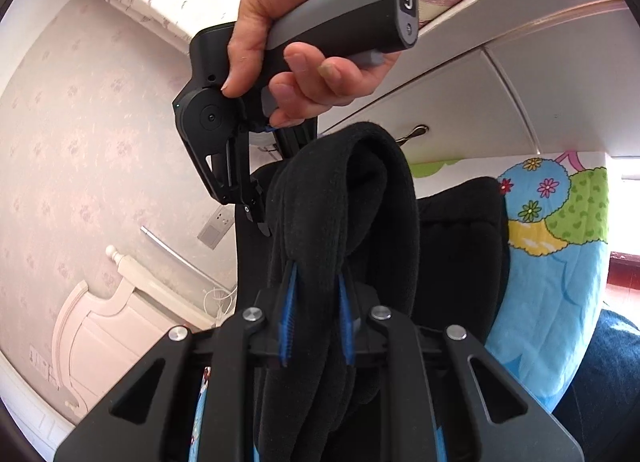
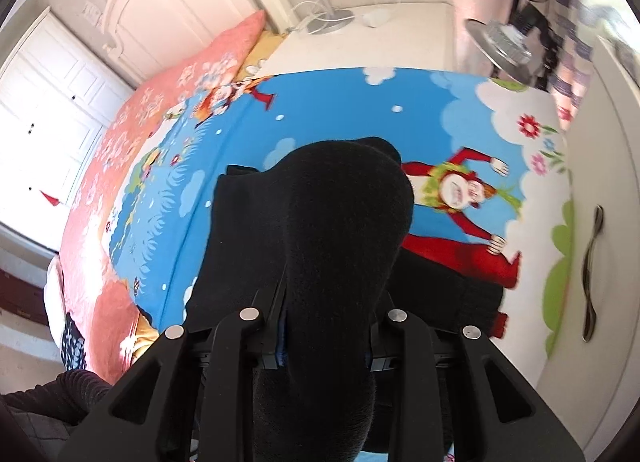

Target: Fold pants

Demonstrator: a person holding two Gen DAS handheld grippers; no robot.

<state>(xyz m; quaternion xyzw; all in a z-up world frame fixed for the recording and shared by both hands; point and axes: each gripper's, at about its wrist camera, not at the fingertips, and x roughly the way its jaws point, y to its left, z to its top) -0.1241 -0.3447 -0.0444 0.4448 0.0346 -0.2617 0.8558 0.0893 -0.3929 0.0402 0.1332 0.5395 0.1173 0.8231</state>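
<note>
The black pants (image 1: 344, 198) hang as a thick bunched fold, held up over the bed. My left gripper (image 1: 316, 318) is shut on the pants, its blue pads (image 1: 289, 322) pressed on the fabric. The right gripper (image 1: 260, 218), held in a hand, shows in the left wrist view to the upper left, its fingers at the edge of the same fold. In the right wrist view the pants (image 2: 320, 230) bulge over my right gripper (image 2: 324, 326) and hide its fingertips; its jaws close around the cloth. More black fabric (image 2: 440, 286) lies on the sheet below.
A blue cartoon bed sheet (image 2: 340, 110) covers the bed. A pink quilt (image 2: 160, 134) lies at the left. A white headboard (image 2: 176, 2) and fan (image 2: 500, 42) stand at the back. A white drawer front with a metal handle (image 2: 592, 270) is at the right.
</note>
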